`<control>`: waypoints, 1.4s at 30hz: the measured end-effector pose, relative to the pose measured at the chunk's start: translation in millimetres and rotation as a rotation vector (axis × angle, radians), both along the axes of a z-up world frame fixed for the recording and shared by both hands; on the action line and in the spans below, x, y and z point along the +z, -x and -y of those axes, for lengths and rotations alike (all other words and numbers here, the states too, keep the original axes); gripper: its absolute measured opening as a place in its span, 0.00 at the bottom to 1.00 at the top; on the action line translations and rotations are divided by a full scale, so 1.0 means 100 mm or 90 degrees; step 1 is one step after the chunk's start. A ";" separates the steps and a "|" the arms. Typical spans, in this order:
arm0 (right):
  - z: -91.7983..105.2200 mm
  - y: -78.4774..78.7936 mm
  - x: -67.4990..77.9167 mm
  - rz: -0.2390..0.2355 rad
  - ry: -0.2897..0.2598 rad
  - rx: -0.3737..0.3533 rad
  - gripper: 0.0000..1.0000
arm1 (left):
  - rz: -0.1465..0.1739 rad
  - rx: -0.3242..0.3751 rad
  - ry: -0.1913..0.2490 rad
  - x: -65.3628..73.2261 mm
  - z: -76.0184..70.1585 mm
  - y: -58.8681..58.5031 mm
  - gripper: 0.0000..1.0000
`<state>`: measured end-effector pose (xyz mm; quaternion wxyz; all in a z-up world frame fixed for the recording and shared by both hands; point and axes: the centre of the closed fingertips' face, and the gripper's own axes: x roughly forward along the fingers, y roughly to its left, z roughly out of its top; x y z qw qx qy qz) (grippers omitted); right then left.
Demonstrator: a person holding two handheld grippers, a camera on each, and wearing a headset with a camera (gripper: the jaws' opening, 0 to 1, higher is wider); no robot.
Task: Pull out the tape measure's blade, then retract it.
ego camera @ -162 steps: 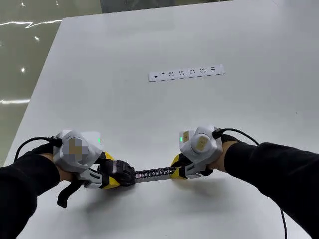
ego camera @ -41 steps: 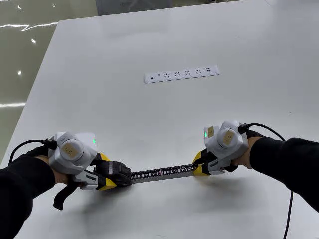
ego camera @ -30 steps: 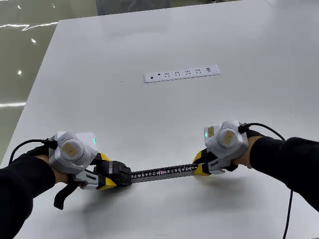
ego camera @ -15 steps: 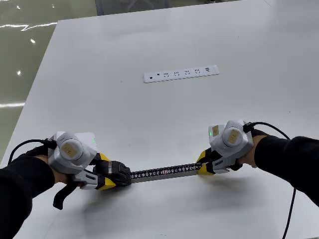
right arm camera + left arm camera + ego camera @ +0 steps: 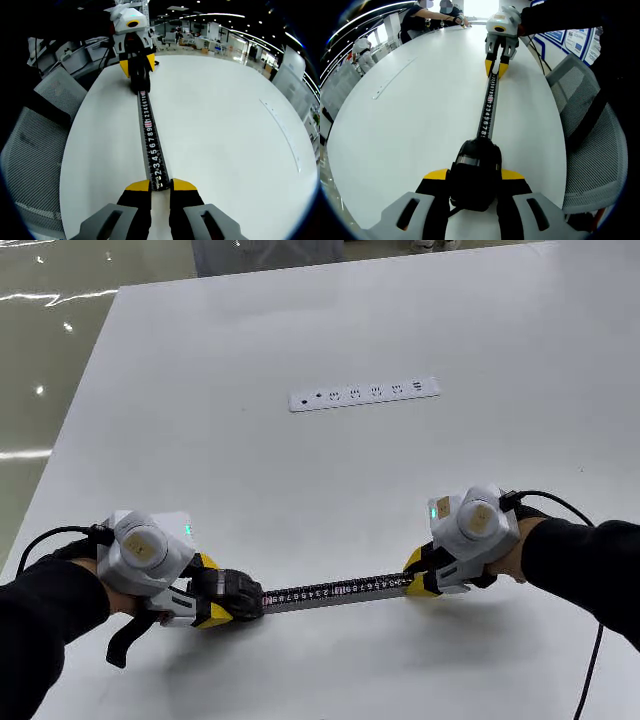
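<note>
A black tape measure case (image 5: pixel 235 595) (image 5: pixel 475 172) lies on the white table near its front edge, and my left gripper (image 5: pixel 222 601) (image 5: pixel 475 175) is shut on it. The numbered blade (image 5: pixel 335 590) (image 5: pixel 487 102) (image 5: pixel 150 142) stretches right from the case, just above the tabletop. My right gripper (image 5: pixel 416 578) (image 5: pixel 160 186) is shut on the blade's tip. In the left gripper view the right gripper (image 5: pixel 497 67) holds the blade's far end. In the right gripper view the left gripper (image 5: pixel 136 65) holds the case (image 5: pixel 139 75) at the far end.
A white power strip (image 5: pixel 364 394) lies flat on the table (image 5: pixel 300 470), well beyond the grippers. A grey mesh chair (image 5: pixel 592 145) (image 5: pixel 40 135) stands by the table's edge. Cables trail from both grippers toward me.
My right gripper has moved further right with the blade's tip, so more blade is out than one second ago. The left gripper and case have stayed put.
</note>
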<state>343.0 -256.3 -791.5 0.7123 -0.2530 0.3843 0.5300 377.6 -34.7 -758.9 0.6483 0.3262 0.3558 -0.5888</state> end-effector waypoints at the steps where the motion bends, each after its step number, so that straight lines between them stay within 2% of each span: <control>1: 0.01 0.00 0.00 0.000 0.000 -0.002 0.09 | 0.000 0.000 0.000 0.00 0.00 0.00 0.29; 42: 0.23 0.06 0.00 -0.007 0.010 -0.010 0.09 | 0.000 0.001 -0.004 0.00 0.00 0.00 0.29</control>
